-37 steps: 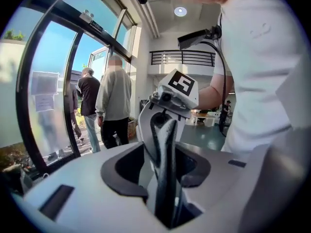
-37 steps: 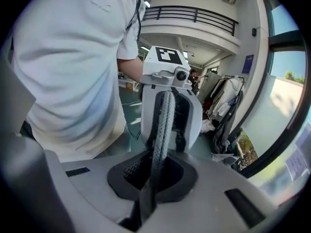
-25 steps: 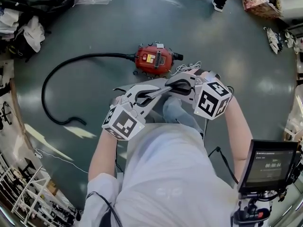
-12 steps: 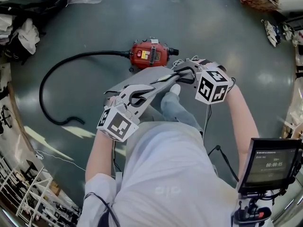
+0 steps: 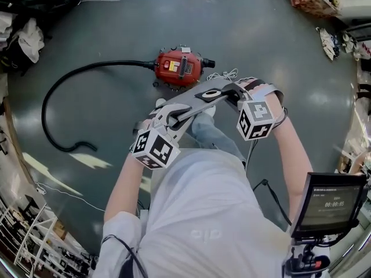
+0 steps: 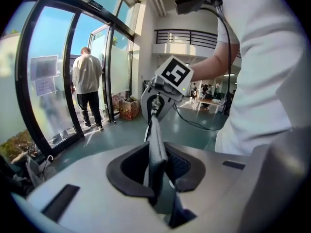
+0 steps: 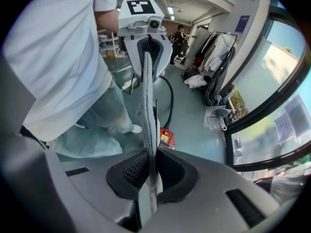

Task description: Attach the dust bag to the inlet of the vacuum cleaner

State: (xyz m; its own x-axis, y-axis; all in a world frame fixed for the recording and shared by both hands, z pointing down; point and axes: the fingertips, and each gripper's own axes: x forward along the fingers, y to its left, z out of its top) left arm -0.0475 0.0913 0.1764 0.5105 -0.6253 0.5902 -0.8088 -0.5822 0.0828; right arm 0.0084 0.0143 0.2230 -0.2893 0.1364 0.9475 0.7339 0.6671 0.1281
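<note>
Left gripper, jaws easing apart, pinches one end of the grey dust bag; right gripper, jaws closing, pinches the other. Stretched between them, the bag hangs above the floor, with the red vacuum cleaner at eleven o'clock.

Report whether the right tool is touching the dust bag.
Touching. The right gripper view shows the dust bag pinched edge-on between the closing jaws of the right tool.
</note>
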